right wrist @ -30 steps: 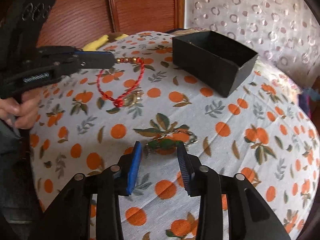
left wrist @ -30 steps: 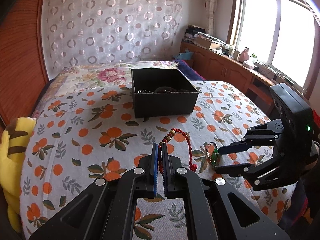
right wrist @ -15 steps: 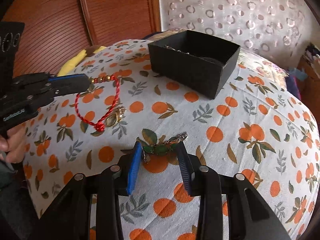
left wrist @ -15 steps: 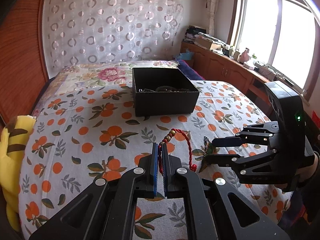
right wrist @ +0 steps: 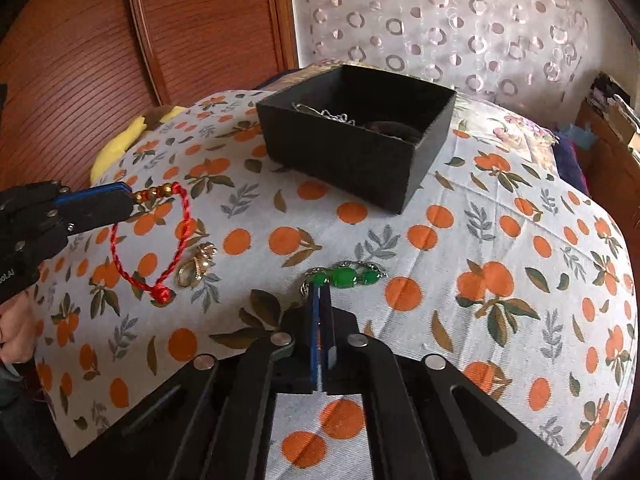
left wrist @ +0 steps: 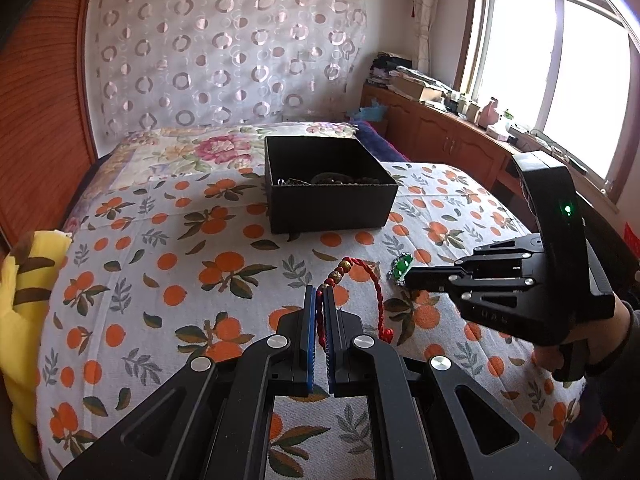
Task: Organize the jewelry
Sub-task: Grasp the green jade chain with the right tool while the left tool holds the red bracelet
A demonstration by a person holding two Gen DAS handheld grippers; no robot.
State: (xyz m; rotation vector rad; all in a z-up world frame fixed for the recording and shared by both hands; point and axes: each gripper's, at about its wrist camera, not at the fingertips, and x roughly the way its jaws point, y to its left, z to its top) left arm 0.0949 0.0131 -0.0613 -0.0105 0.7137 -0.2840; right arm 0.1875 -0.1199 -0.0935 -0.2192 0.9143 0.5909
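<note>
Both pairs of jaws are clamped: left gripper (left wrist: 319,300) holds the red cord bracelet (right wrist: 160,236) lifted at lower centre, right gripper (right wrist: 321,292) apparently pinches the green bracelet (right wrist: 344,276) (chain end), ready for the black box (right wrist: 360,152) at upper centre

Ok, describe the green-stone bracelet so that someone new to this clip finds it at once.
Start at the black box on the orange-print bedspread. Nearer the camera lies a silver chain set with three green stones, the green-stone bracelet, pinched at one end by the right gripper. Its neighbours are a red cord bracelet and a gold piece.
</note>
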